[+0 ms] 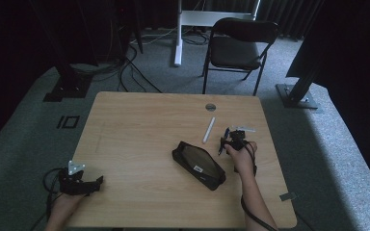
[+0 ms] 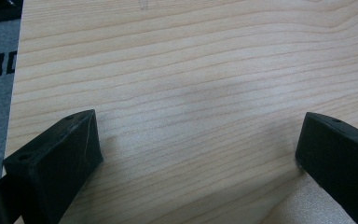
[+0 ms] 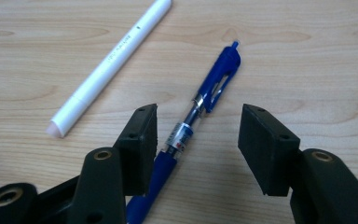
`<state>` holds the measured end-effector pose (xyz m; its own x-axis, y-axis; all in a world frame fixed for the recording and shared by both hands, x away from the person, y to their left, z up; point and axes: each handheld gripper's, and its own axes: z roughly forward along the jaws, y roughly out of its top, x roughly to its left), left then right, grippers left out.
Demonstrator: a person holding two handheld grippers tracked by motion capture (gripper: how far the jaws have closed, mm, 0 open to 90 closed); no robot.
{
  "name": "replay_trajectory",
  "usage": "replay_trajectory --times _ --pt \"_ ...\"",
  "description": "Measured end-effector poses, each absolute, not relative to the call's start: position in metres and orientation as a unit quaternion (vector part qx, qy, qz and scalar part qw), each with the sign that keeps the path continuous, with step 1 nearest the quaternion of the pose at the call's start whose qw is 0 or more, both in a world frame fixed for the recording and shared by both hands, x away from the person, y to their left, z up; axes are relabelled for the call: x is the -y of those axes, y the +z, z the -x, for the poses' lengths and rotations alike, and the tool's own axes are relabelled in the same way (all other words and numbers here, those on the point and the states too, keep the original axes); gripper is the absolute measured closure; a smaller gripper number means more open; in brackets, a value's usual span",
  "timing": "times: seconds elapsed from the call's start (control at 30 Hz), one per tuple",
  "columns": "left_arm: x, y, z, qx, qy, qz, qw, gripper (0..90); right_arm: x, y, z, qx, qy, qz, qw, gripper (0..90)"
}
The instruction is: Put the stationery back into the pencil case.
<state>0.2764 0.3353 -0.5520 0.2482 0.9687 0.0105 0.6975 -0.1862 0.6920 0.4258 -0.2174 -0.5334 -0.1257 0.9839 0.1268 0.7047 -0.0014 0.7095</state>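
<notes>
We are resting our left gripper [image 1: 98, 182] wide open on the bare light wooden table [image 1: 135, 139]. Our right gripper [image 3: 198, 135] is hovering with parted jaws around the blue click pen [image 3: 200, 109], not pinching it. A black zipped pencil case [image 1: 198, 164] is lying near, a white capped marker [image 3: 112, 60] just beyond.
</notes>
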Motion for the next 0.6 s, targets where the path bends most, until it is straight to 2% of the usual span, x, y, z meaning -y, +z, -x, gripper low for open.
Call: replay_trajectory --times 0.23,0.6 --pt "-0.335 -0.552 -0.276 -0.567 0.233 -0.734 0.292 0.1 0.214 -0.539 -0.430 -0.671 0.323 -0.634 0.208 47.2" --pt "-0.335 -0.552 -0.276 -0.567 0.232 -0.734 0.292 0.1 0.205 -0.538 -0.433 -0.677 0.294 -0.637 0.223 56.9"
